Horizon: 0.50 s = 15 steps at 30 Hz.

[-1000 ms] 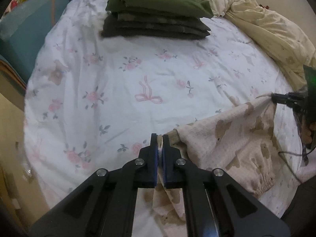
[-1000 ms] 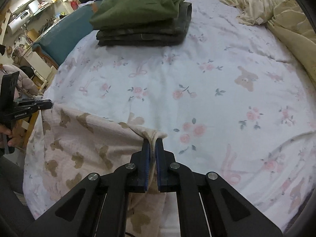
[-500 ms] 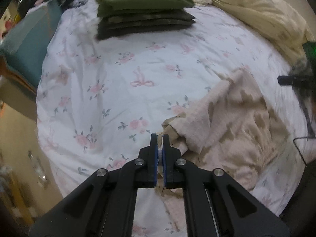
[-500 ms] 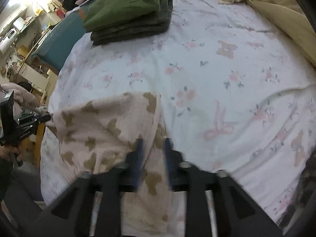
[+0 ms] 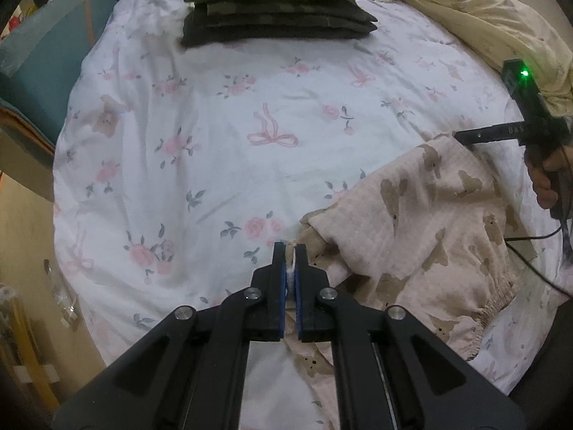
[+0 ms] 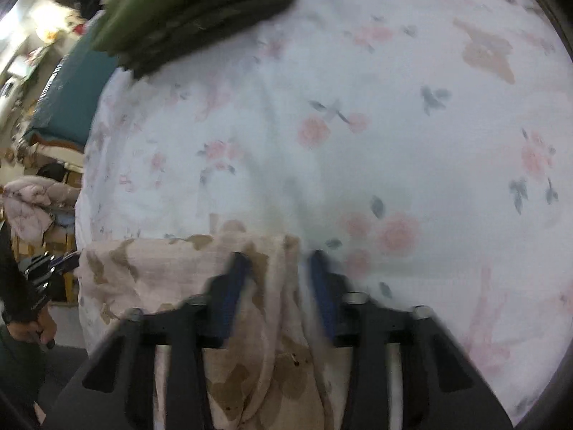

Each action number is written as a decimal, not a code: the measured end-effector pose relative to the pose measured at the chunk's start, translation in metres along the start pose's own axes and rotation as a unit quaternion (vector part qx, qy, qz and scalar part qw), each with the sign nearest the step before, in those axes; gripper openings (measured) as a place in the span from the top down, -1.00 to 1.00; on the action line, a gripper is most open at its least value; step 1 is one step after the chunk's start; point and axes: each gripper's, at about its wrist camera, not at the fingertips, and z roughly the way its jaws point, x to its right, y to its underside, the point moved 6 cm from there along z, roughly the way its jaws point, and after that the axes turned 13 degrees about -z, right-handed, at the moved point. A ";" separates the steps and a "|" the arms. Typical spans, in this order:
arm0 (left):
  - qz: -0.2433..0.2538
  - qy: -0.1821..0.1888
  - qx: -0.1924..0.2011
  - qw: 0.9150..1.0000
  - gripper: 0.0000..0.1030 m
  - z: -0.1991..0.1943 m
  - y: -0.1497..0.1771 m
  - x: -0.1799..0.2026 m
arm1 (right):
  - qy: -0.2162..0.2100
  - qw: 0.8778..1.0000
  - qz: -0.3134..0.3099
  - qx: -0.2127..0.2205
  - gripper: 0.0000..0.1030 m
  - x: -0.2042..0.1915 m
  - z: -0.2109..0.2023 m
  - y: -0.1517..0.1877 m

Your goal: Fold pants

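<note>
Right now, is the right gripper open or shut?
Open: the right gripper shows a wide gap between its blue fingers, with the pants lying loose between them.

The pants lie on the bed at its near edge, with a stack of folded clothes well behind them.

We find the right wrist view smeared throughout by motion. The right gripper shows only as two soft blue streaks over the pants, and we cannot tell whether either finger touches the cloth. The stack of folded clothes at far left is blurred, its layers uncountable, and cut by the top edge. In the left wrist view the same stack is cut at the top. The pants run under the left gripper and out past the near edge, so their full outline is hidden. We cannot read the lettering on the right gripper's finger.
</note>
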 end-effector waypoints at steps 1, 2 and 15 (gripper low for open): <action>-0.004 0.003 -0.001 1.000 0.95 0.000 -0.001 -0.001 | 0.000 1.000 -0.012 0.007 0.99 -0.004 -0.005 -0.001; -0.006 0.004 0.000 1.000 0.95 -0.001 -0.001 -0.001 | 0.003 1.000 -0.026 0.013 0.99 -0.009 -0.010 -0.002; 0.091 0.018 0.029 0.995 0.95 -0.068 0.028 0.038 | 0.086 0.983 -0.143 0.079 0.99 -0.072 -0.129 0.062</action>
